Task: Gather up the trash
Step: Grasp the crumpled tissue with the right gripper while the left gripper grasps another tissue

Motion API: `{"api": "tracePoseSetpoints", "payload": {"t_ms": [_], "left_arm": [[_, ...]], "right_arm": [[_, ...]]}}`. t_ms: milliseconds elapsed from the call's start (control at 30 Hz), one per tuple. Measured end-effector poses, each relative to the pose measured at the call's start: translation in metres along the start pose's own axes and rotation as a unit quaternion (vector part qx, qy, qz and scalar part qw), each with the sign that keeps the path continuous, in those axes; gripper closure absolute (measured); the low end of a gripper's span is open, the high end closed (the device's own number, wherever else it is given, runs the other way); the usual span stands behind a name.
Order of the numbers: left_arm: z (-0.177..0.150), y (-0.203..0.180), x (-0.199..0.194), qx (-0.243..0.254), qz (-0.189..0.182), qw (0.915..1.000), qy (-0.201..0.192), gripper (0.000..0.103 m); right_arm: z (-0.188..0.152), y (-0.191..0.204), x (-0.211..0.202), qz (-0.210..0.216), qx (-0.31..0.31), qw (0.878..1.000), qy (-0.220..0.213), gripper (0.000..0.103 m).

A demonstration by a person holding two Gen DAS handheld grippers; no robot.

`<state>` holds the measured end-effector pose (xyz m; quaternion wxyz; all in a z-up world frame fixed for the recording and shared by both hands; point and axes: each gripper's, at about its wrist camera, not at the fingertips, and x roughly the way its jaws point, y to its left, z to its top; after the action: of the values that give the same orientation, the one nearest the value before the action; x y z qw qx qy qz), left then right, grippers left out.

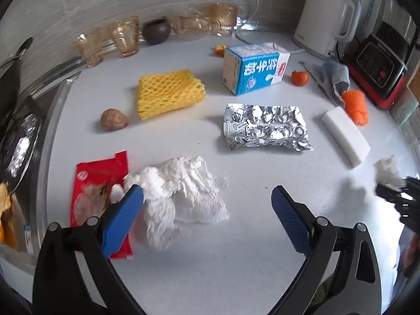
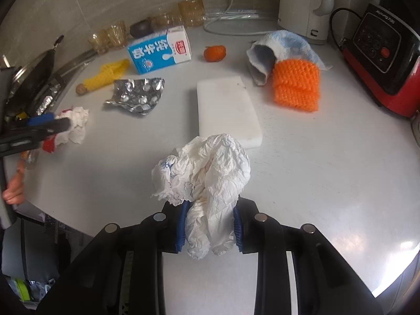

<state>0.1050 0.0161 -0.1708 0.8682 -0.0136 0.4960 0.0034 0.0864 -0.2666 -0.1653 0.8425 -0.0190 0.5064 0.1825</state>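
In the right wrist view my right gripper (image 2: 210, 210) is shut on a crumpled white tissue (image 2: 204, 173), whose paper bulges out above the blue pads. My left gripper (image 1: 206, 195) is open just over a second crumpled tissue (image 1: 183, 191). Its left finger (image 1: 126, 210) lies against that tissue's edge and over a red wrapper (image 1: 97, 183). A crushed foil pack (image 1: 265, 126), a yellow foam net (image 1: 169, 93), a blue milk carton (image 1: 254, 68), a brown pit (image 1: 114, 119) and orange peel (image 1: 299, 78) lie further back on the white counter (image 1: 236, 236).
A white foam block (image 2: 225, 107), an orange net (image 2: 296, 86) and a blue-white cloth (image 2: 286, 42) sit ahead of the right gripper. A kettle (image 1: 323, 18), a red-black appliance (image 1: 378, 68) and several glasses (image 1: 126, 39) line the back wall. A pan (image 2: 34, 78) is at the left edge.
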Motion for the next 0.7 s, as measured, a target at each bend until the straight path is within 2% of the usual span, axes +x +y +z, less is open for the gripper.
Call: {"api": "tracePoseSetpoints", "payload": {"t_ms": [167,267,333,400,467,633,700], "left_arm": [[0.004,0.001,0.026,0.01,0.0,0.9998,0.019,0.017],[0.004,0.001,0.029,0.021,0.002,0.9996,0.017,0.022],[0.005,0.002,0.029,0.03,-0.001,0.9994,0.016,0.031],[0.007,0.003,0.029,0.05,-0.001,0.9986,0.017,0.045],[0.009,0.004,0.031,0.067,0.003,0.9976,0.018,0.055],[0.013,0.012,0.033,0.101,-0.014,0.9946,0.018,0.073],[0.015,0.017,0.034,0.113,-0.022,0.9932,0.015,0.087]], "right_arm": [[-0.005,0.006,-0.016,0.002,0.013,1.0,-0.008,0.073],[-0.009,0.014,-0.025,-0.003,0.024,1.0,-0.013,0.072],[-0.012,0.023,-0.032,-0.009,0.036,0.999,-0.019,0.072],[-0.014,0.032,-0.039,-0.018,0.049,0.998,-0.027,0.071],[-0.018,0.043,-0.047,-0.036,0.066,0.997,-0.036,0.071],[-0.036,0.073,-0.069,-0.069,0.126,0.988,-0.056,0.07],[-0.044,0.084,-0.076,-0.091,0.146,0.983,-0.061,0.069]]}}
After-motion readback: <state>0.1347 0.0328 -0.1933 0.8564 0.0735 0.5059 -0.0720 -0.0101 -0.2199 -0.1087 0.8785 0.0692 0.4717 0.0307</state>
